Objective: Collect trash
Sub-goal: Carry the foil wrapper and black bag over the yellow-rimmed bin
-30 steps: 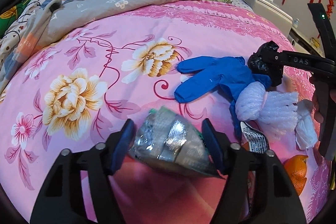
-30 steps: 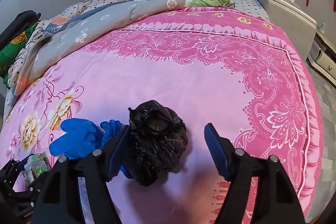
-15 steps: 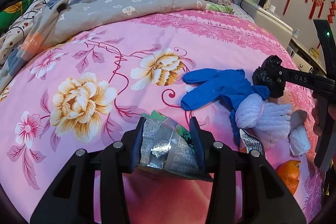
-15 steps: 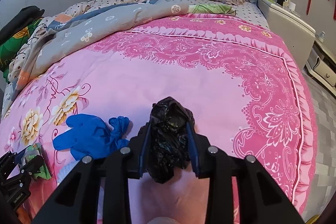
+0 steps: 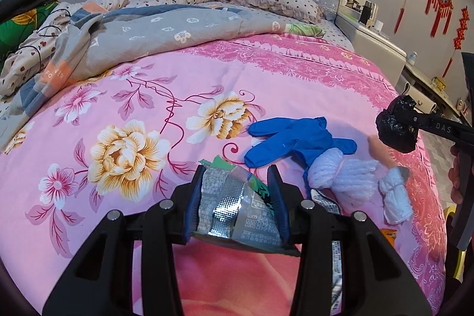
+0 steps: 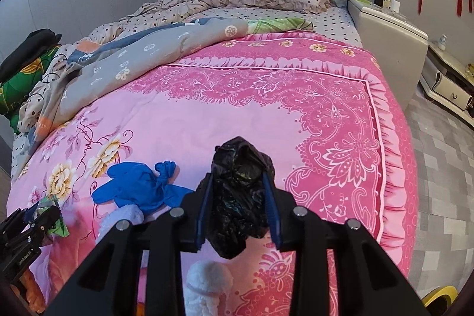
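Left gripper [image 5: 234, 206]: jaws pinched in on a foil wrapper [image 5: 234, 203], held across its width, above the near part of the pink quilt [image 5: 177, 73]. Wrapper is thin, crinkly and light; I judge it slick, so a grip across the crumpled middle suits it better than one at an edge.

Right gripper [image 6: 238, 197]: jaws closed on a black bag [image 6: 237, 191], wadded up, clear of the quilt. It is soft and squashes between the pads; loose folds bulge out above and below them. I judge it near weightless, so the risk is slipping, not strain.

Still lying on the quilt, between the two grippers: a blue glove [image 5: 290, 138], limp, best taken at the bunched cuff; just near of it a white foam net [image 5: 340, 171], springy; and a white wad [image 5: 394, 194] right of that.
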